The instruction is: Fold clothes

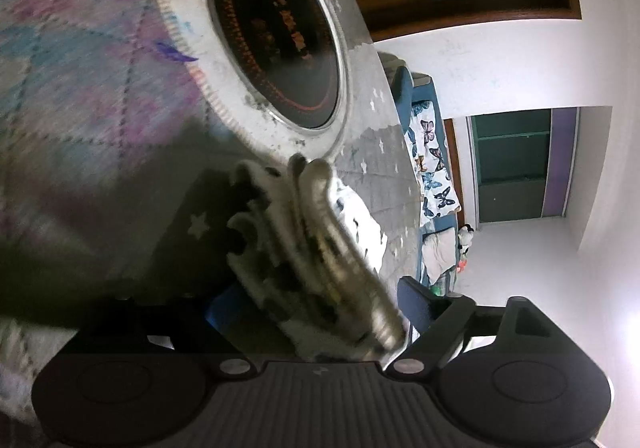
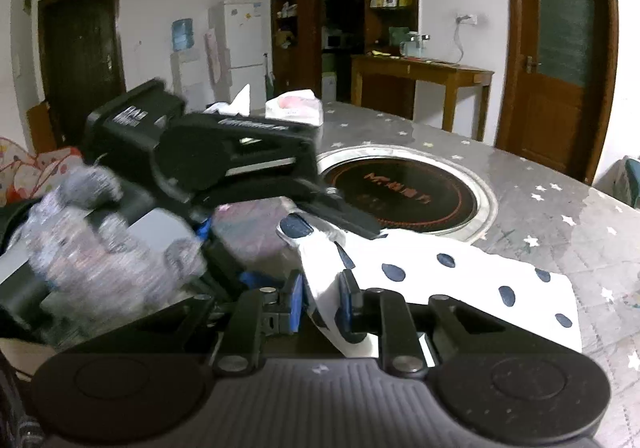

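At the bottom of the left wrist view, the left tool (image 1: 320,312) is mostly hidden behind a blurred bunch of the white dotted cloth (image 1: 316,248) clamped in it. The right tool (image 2: 320,302) pinches the cloth (image 2: 460,280) at lower centre; it spreads across the table (image 2: 560,215) toward the round hob (image 2: 400,191).

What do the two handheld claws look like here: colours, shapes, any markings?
Both are matte black, with a ribbed base flanked by round discs. The right claw has blue finger pads. The left claw bears blurred white lettering, held by a grey-gloved hand.
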Motion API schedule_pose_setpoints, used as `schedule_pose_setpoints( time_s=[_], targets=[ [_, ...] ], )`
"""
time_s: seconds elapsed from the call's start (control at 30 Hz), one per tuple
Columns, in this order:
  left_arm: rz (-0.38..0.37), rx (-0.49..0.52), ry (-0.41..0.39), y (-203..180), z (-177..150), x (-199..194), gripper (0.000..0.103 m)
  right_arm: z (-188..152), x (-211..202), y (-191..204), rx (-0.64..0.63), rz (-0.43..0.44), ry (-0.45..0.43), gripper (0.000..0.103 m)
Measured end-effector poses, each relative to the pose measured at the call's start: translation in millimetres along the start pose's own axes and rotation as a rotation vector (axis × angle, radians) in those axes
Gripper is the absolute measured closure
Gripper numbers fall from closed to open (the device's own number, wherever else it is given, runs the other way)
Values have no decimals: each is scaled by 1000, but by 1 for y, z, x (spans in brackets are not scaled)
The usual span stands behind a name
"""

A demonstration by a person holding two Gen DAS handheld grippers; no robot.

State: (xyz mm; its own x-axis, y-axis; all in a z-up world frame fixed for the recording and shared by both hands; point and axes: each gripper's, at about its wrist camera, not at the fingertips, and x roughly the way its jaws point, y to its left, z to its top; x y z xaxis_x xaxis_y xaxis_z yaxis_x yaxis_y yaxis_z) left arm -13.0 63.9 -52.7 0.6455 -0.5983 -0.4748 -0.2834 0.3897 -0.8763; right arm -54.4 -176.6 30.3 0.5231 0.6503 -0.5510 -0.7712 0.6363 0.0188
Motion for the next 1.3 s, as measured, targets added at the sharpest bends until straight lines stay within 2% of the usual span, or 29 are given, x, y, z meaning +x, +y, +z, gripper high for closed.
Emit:
schedule_pose_setpoints(
  time_s=[0.07, 0.13, 0.2, 0.3, 0.4, 0.53, 0.83, 0.97, 1.1, 1.3],
  targets=[
    [8, 3, -2, -1, 3, 4, 40, -3, 2, 2, -7, 12, 11, 85],
    [24, 4, -3, 2, 5, 6, 63, -6, 3, 3, -13, 25, 23, 85],
    [40, 6, -3, 6, 8, 8, 73, -8, 3, 3, -14, 38, 32, 83],
    [57, 26, -4, 10, 9, 9, 74, -8, -1, -6, 13, 50, 41, 82],
    [69, 58, -7, 8, 8, 10, 74, -5, -8, -27, 70, 23, 43, 81],
    [81, 88, -10, 4, 8, 12, 74, -1, 2, -62, 122, -81, 84, 81],
    [100, 121, -7, 2, 11, 12, 74, -10, 41, -139, 206, -255, 181, 80],
    [112, 137, -4, -2, 13, 14, 74, -20, 38, -171, 264, -345, 189, 74],
    [137, 177, -4, -9, 14, 17, 74, -34, 23, -188, 361, -350, 171, 72],
    [176, 263, -5, -27, 14, 24, 74, -52, 6, -182, 440, -321, 126, 72]
  ],
)
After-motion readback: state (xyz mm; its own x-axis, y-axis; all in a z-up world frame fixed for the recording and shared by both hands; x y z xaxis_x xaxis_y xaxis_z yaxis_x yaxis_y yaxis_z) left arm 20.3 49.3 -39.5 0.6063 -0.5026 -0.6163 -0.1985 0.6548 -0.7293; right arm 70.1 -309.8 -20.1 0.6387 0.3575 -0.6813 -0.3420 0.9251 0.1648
